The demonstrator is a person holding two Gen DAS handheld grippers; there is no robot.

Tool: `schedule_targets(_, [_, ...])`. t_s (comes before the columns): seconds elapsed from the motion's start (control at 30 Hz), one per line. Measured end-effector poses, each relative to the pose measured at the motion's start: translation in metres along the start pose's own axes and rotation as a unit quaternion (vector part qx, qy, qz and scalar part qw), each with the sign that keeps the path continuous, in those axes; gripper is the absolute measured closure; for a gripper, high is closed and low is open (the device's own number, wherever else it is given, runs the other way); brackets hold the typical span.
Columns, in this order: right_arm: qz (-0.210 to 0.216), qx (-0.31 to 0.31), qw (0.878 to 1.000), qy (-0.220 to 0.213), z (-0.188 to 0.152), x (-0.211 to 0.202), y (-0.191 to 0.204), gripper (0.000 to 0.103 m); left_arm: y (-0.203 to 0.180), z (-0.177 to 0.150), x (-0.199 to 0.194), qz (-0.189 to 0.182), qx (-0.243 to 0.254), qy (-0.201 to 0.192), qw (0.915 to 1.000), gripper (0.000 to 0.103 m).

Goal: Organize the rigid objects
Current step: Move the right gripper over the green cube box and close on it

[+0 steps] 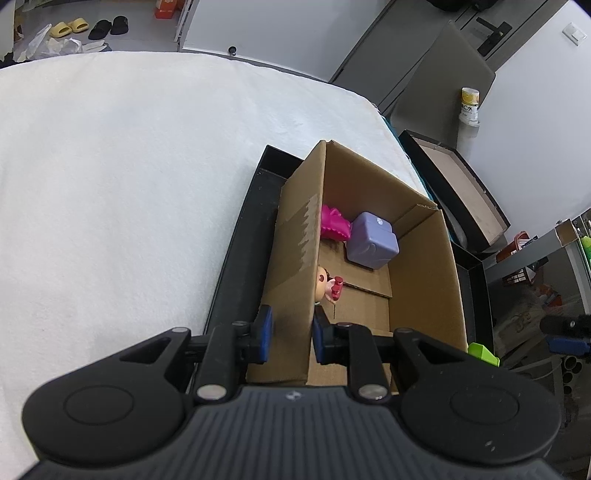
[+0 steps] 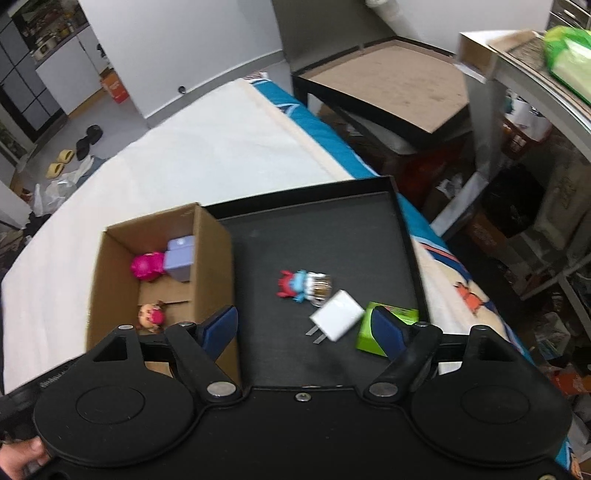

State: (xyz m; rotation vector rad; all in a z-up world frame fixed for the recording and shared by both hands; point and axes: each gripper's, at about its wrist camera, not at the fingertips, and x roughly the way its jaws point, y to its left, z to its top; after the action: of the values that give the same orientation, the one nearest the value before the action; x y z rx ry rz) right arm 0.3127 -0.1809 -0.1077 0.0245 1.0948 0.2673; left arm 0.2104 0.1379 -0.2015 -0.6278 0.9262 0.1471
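An open cardboard box point(image 1: 424, 266) point(image 2: 210, 254) stands in the left of a black tray point(image 2: 332, 236) on the white bed. Inside lie a magenta toy point(image 1: 334, 223) point(image 2: 147, 266), a lilac cube point(image 1: 373, 240) point(image 2: 180, 258) and a small doll figure point(image 1: 328, 286) point(image 2: 151, 315). My left gripper point(image 1: 292, 334) is shut on the box's left wall. My right gripper point(image 2: 306, 326) is open and empty above the tray. On the tray lie a red-blue figure point(image 2: 304, 286), a white charger plug point(image 2: 336, 315) and a green box point(image 2: 391, 325).
A second black tray with a brown bottom point(image 2: 388, 77) stands beyond the bed's right edge. The white cover point(image 1: 129, 184) spreads to the left. Cluttered shelves point(image 2: 535, 147) stand at the right. Slippers point(image 1: 70, 27) lie on the floor.
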Motion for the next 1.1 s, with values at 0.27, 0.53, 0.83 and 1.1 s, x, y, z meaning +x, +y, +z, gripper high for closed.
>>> schedule_targets(0.27, [-0.017,0.015,1.0,0.014,-0.005,0.01,-0.03,0.024,-0.004,0.0,0.003,0.008,0.002,0.001,1.0,0.082])
schedule_targets(0.53, [-0.03,0.03,0.999,0.029,-0.009,0.031,-0.046,0.031,-0.007,-0.001,0.003,0.012,0.003,0.001,0.9999,0.082])
schedule_targets(0.83, [-0.055,0.044,0.996,0.054,-0.018,0.072,-0.054,0.034,-0.005,-0.001,0.002,0.008,0.001,0.0,1.0,0.082])
schedule_targets(1.1, [-0.088,0.048,0.993,0.065,-0.019,0.095,-0.052,0.034,-0.003,-0.001,0.001,0.008,0.002,-0.001,1.0,0.082])
